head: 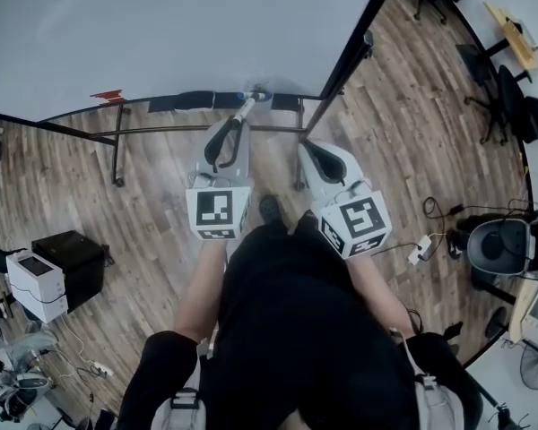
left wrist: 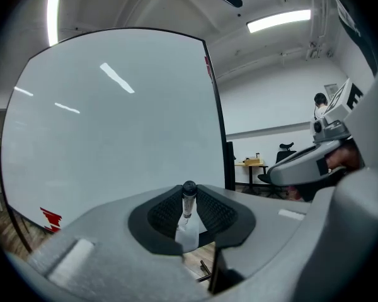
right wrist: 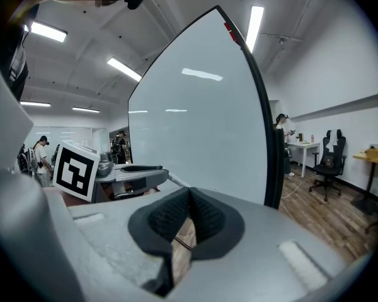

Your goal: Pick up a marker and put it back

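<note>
A marker [head: 248,107] with a clear barrel and dark cap [left wrist: 188,206] is clamped in my left gripper [head: 235,129], which is shut on it. In the head view the marker's far end reaches the whiteboard's tray [head: 161,107], close to a bluish item there. The left gripper view has the marker standing between the black pads [left wrist: 167,212], cap toward the whiteboard [left wrist: 113,124]. My right gripper [head: 310,148] hangs just right of the left one, below the tray; its jaws meet with nothing between them [right wrist: 189,197].
A dark eraser [head: 194,101] and a red mark [head: 108,96] are along the tray. The board's stand legs [head: 118,155] are on the wooden floor. A white and black box [head: 49,276] is at left, a power strip [head: 420,249] and office chairs [head: 493,88] at right.
</note>
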Tool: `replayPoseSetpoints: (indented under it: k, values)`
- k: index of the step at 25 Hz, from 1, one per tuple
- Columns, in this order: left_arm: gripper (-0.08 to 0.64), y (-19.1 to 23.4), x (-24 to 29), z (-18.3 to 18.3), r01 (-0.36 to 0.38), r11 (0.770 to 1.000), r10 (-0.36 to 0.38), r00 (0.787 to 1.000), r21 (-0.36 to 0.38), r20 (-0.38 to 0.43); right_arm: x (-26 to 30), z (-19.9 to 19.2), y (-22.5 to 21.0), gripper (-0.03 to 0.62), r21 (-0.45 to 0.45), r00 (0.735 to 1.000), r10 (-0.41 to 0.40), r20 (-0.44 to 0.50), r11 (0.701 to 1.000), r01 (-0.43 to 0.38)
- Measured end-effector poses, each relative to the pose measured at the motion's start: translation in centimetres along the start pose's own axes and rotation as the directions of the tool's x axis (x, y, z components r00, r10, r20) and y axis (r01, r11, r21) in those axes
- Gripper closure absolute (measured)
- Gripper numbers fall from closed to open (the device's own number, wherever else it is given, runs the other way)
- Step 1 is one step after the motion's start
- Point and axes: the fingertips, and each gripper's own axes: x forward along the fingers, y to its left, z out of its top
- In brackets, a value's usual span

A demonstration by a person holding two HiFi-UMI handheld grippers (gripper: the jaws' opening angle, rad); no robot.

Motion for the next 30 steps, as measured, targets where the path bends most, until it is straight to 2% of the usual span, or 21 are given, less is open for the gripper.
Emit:
replayPoseSetpoints:
  k: [5,14,30]
  values:
    - [0.483,0.8,2.1,-1.6,0.001,1.0,-0.002,0.999,-0.01,-0.036,1.1,-0.6,-0.3,0.591,0.024,1.0,-0.019,-0.022,1.0,0.019]
    - [0.483,1.0,5.1,-4.3,0.007,1.0,-0.009,0.996,-0.028,-0.087,2.1,-0.1,-1.2,0.591,0.005,0.998,-0.042,-0.045,0.999,0.042]
    - [0.482,-0.3,9.0,-7.0,0.011,0.999,-0.02,0.984,-0.052,-0.176,1.2,-0.4,-4.0,0.591,0.024,0.993,-0.097,-0.062,0.995,0.099]
